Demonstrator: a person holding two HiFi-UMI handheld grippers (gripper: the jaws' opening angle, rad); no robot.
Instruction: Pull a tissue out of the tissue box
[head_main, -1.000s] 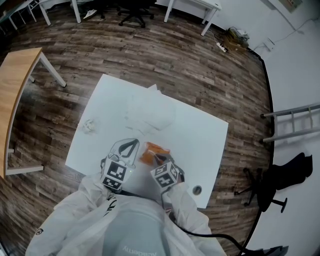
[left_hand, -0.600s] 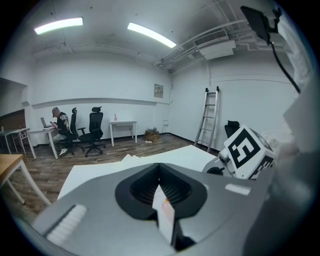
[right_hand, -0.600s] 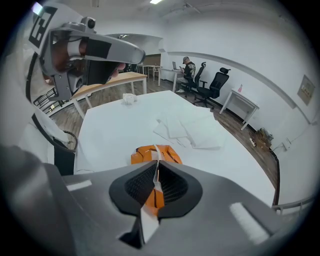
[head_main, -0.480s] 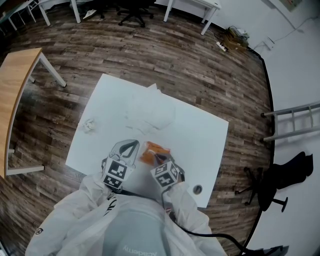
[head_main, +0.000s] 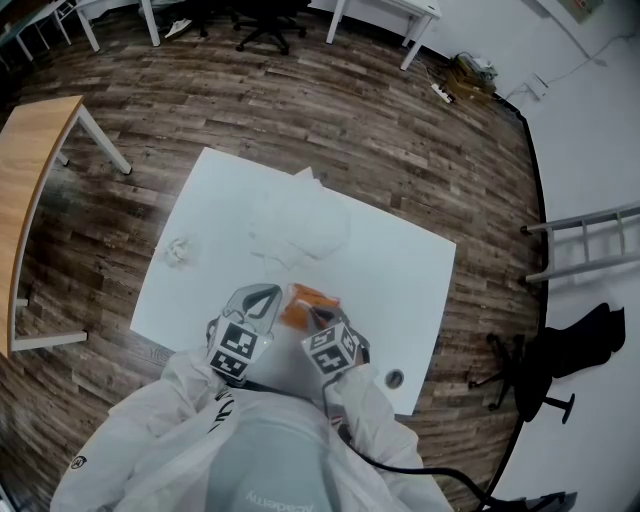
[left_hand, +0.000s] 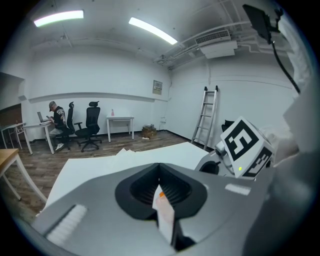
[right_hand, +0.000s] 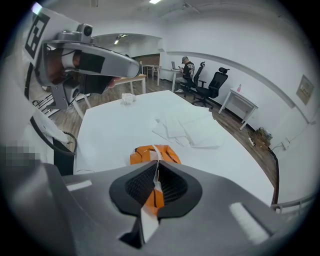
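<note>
A white worktop (head_main: 400, 270) stands on a wood-plank floor (head_main: 300, 90). On it an orange tissue box (head_main: 306, 303) lies near the edge closest to the person, who wears white sleeves (head_main: 180, 400).

The right gripper (head_main: 316, 318) points steeply down at the box and sits right over its top. In the right gripper view its jaws are closed together. A thin white tissue (right_hand: 155, 150) comes out of the slot on top of the box and runs into the line where the jaws meet, so the tissue looks pinched between them. Most of the tissue is hidden inside the box.

The left gripper (head_main: 266, 293) hangs just beside the box on its left and tilts only a little downward. In the left gripper view its jaws are pressed shut. A pale sliver with an orange fleck shows in the slit between them, but what that sliver is cannot be told. The head view does not show whether this gripper touches the box.

Farther across the worktop lies a flat pile of loose tissues (head_main: 300, 222), well apart from the box. A small crumpled tissue (head_main: 178, 252) sits alone near the left edge. Beyond the worktop are a wooden table (head_main: 35, 170) on the left, and a ladder (head_main: 590, 245) and a black office chair (head_main: 545, 365) on the right.
</note>
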